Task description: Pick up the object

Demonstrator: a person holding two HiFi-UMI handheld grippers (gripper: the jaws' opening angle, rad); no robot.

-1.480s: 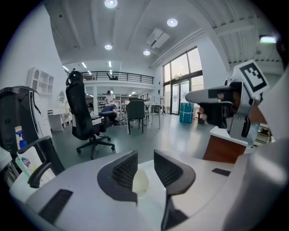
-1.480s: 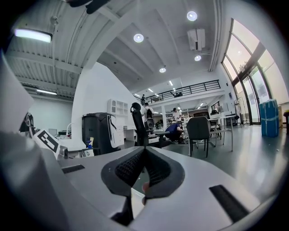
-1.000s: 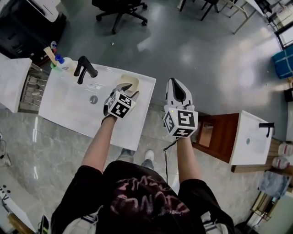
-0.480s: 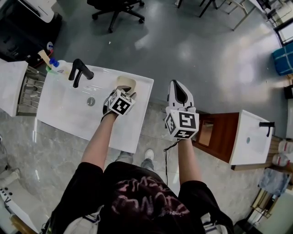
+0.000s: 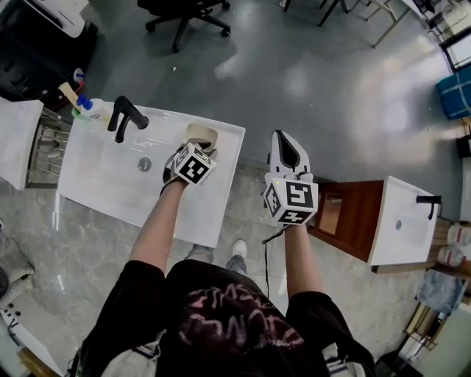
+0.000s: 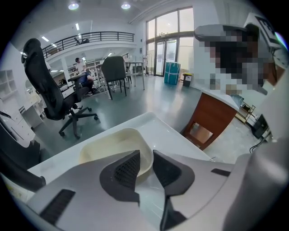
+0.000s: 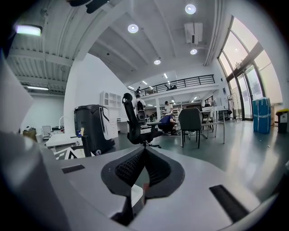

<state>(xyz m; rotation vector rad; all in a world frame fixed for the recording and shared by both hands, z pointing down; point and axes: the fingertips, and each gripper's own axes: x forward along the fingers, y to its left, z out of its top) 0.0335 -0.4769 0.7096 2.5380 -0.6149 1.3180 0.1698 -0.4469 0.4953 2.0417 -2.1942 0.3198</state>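
A cream oval bowl (image 5: 203,133) sits on the far right corner of the white washbasin (image 5: 110,184). My left gripper (image 5: 202,148) reaches over the bowl's near rim. In the left gripper view the bowl (image 6: 106,144) has its rim between the two jaws: the left jaw is inside it and the right jaw outside. Those jaws are closing, and a thin gap still shows beside the rim. My right gripper (image 5: 284,140) hangs over the floor to the right of the basin, shut (image 7: 144,151) with nothing in it.
A black faucet (image 5: 125,116) and a soap bottle (image 5: 90,107) stand at the basin's far left. A wooden cabinet (image 5: 349,221) with a second white basin (image 5: 408,221) stands to the right. An office chair (image 5: 184,15) is beyond, on the grey floor.
The left gripper has eased forward onto the bowl's rim and its jaws have narrowed. The right gripper has barely moved.
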